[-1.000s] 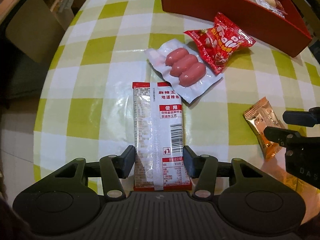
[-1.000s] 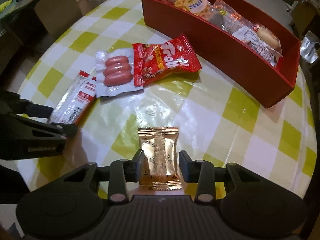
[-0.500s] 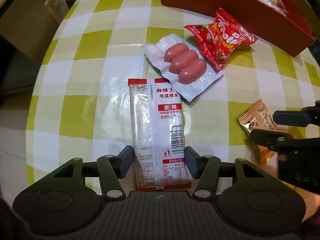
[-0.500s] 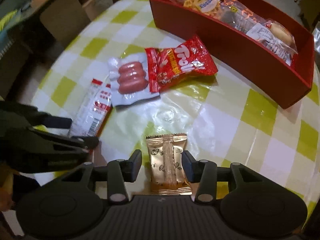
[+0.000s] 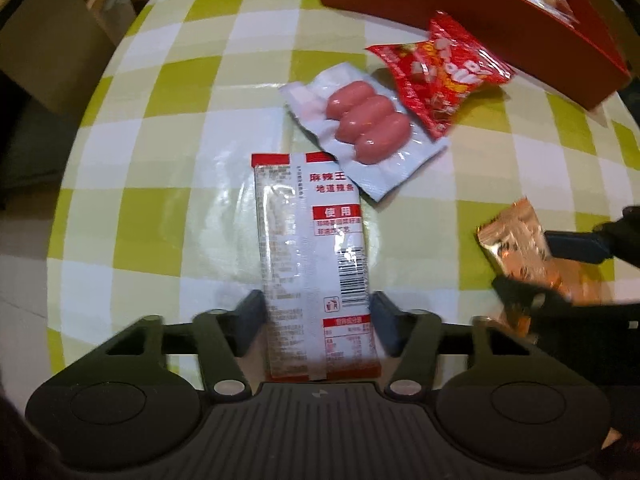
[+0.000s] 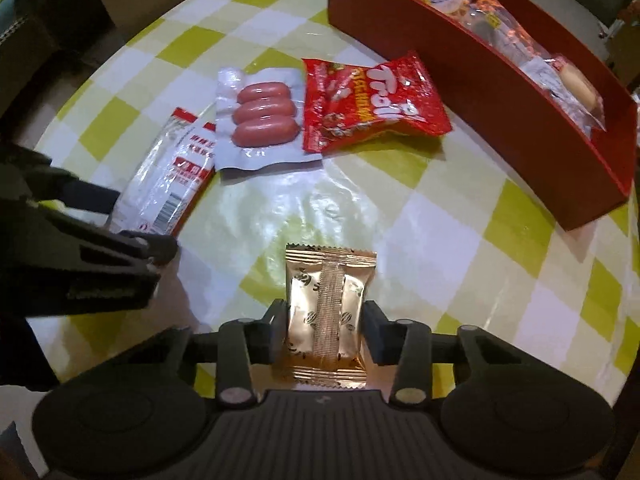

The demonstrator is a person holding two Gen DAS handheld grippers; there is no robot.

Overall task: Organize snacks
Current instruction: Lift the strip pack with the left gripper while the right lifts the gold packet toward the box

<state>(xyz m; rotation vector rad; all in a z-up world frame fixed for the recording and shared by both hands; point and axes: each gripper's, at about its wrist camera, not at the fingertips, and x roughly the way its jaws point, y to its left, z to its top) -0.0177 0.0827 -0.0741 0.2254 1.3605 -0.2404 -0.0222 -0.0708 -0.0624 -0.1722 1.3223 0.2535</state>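
My left gripper (image 5: 317,322) is shut on a long silver and red spicy-strip packet (image 5: 314,256), its far end under the sausage pack (image 5: 366,128). My right gripper (image 6: 325,330) is shut on a small gold snack packet (image 6: 327,308) and holds it just above the table. The gold packet also shows at the right of the left wrist view (image 5: 516,246), between the right gripper's fingers. A red Trolli bag (image 6: 372,106) lies beside the sausages. The red box (image 6: 500,92) at the back right holds several wrapped snacks.
The round table (image 6: 420,216) has a green and white checked cloth, its edge close on the left and front. The left gripper (image 6: 136,220) shows at the left of the right wrist view. A brown chair (image 5: 48,40) stands beyond the table's left edge.
The right gripper has closed onto the gold packet and lifted it slightly. The left gripper has closed in on the long packet and both views have shifted a little.
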